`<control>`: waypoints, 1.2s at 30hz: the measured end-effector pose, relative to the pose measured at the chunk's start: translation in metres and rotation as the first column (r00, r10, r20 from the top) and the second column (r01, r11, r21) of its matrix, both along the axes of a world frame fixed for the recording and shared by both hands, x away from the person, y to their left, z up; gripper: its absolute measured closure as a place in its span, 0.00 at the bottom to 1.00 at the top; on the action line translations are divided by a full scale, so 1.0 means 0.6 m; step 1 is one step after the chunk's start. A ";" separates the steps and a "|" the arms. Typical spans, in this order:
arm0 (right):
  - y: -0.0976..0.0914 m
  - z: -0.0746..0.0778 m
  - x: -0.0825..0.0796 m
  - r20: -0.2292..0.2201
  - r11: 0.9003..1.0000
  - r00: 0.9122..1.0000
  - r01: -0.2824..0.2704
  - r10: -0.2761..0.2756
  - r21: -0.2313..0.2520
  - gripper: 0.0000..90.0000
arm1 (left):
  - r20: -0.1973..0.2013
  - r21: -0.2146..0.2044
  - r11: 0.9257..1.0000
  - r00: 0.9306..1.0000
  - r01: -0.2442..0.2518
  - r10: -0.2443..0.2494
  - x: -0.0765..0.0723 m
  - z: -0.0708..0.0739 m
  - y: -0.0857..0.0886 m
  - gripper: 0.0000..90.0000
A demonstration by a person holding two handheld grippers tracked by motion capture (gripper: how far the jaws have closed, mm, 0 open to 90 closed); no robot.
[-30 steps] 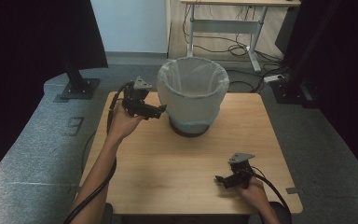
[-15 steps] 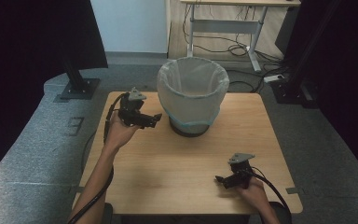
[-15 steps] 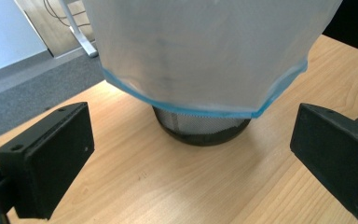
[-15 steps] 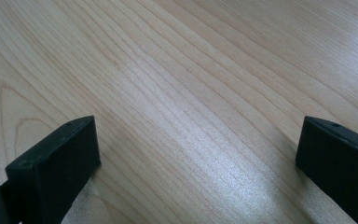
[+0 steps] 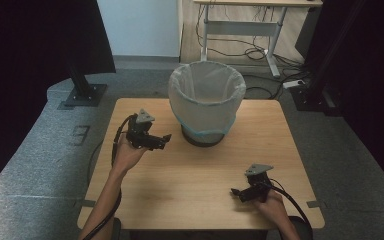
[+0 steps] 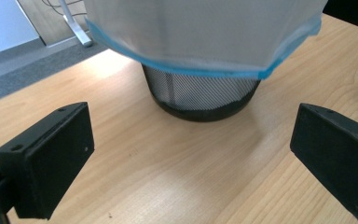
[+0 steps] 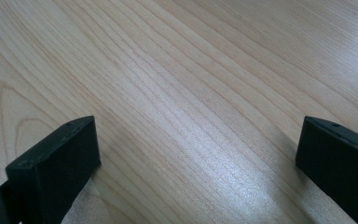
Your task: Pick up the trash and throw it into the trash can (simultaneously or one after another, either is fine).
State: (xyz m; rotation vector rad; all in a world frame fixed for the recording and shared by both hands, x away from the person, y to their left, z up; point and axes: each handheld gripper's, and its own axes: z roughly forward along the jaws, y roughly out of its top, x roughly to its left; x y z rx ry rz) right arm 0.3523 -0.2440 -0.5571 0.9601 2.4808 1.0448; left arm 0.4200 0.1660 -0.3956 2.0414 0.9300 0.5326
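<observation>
**Both tools open, bin at the back of the desk**

The bin (image 5: 207,107) stands upright at the rear middle of the desk (image 5: 195,185); it is a dark mesh basket lined with a white bag (image 5: 206,95), whose blue-edged hem folds down over the rim and hangs partway down the outside; the left tool view shows the mesh base (image 6: 200,95) bare below that hem and resting flat on the wood.

The left tool (image 5: 164,138) is held above the desk just left of the bin, pointing toward its base, near it but not touching; its jaws stand wide apart with nothing between them, and the bin sits framed between them farther off.

The right tool (image 5: 234,192) lies low at the front right of the desk, well apart from the bin, pointing left; its jaws are also spread wide and hold nothing; its own view shows bare wood grain (image 7: 191,102) between them.

A second desk (image 5: 260,15) stands on the floor behind, with cables beneath it.
</observation>
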 end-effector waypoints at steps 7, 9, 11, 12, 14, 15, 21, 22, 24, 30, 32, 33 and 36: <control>0.000 0.000 0.000 -0.001 1.000 1.000 0.000 0.000 0.001 0.00 | -0.021 0.002 1.000 1.000 0.008 -0.008 -0.008 -0.048 -0.001 0.00; 0.000 0.000 0.000 0.003 1.000 1.000 -0.001 0.001 -0.001 0.00 | -0.028 0.000 1.000 1.000 0.010 -0.010 -0.011 -0.063 -0.001 0.00; 0.000 0.000 0.000 0.004 1.000 1.000 -0.001 0.001 0.000 0.00 | -0.031 0.006 1.000 0.999 0.015 -0.015 -0.013 -0.077 -0.002 0.00; 0.000 0.000 0.000 0.004 1.000 1.000 -0.001 0.001 0.000 0.00 | -0.032 0.002 1.000 0.999 0.015 -0.015 -0.014 -0.084 -0.003 0.00; 0.000 0.000 0.000 -0.001 1.000 1.000 0.001 -0.001 0.002 0.00 | -0.027 0.008 1.000 0.999 0.021 -0.021 -0.016 -0.096 -0.003 0.00; 0.000 0.000 0.000 -0.001 1.000 1.000 0.002 -0.002 0.002 0.00 | -0.025 0.006 1.000 0.999 0.024 -0.023 -0.018 -0.101 -0.004 0.00; 0.000 0.000 0.000 0.000 1.000 1.000 0.001 -0.001 0.001 0.00 | -0.031 0.006 0.999 0.999 0.035 -0.035 -0.027 -0.134 -0.007 0.00; 0.000 0.000 0.000 0.000 1.000 1.000 0.001 -0.001 0.001 0.00 | -0.038 0.011 0.999 0.999 0.034 -0.034 -0.030 -0.148 -0.008 0.00; 0.000 0.000 0.000 0.000 1.000 1.000 0.000 0.000 0.001 0.00 | -0.043 0.018 0.999 0.998 0.036 -0.035 -0.032 -0.154 -0.008 0.00; 0.000 0.000 -0.001 -0.003 1.000 1.000 0.003 -0.003 0.002 0.00 | -0.069 0.033 0.999 0.997 0.029 -0.027 -0.040 -0.193 -0.007 0.00; 0.000 0.000 -0.001 -0.002 1.000 1.000 0.003 -0.003 0.002 0.00 | -0.080 0.037 0.999 0.997 0.025 -0.022 -0.043 -0.205 -0.006 0.00; 0.000 0.000 -0.001 -0.003 1.000 1.000 0.004 -0.004 0.002 0.00 | -0.085 0.040 0.999 0.996 0.025 -0.022 -0.044 -0.211 -0.005 0.00; 0.000 0.000 -0.001 -0.002 1.000 1.000 0.004 -0.004 0.002 0.00 | -0.106 0.053 0.998 0.994 0.025 -0.019 -0.048 -0.231 -0.003 0.00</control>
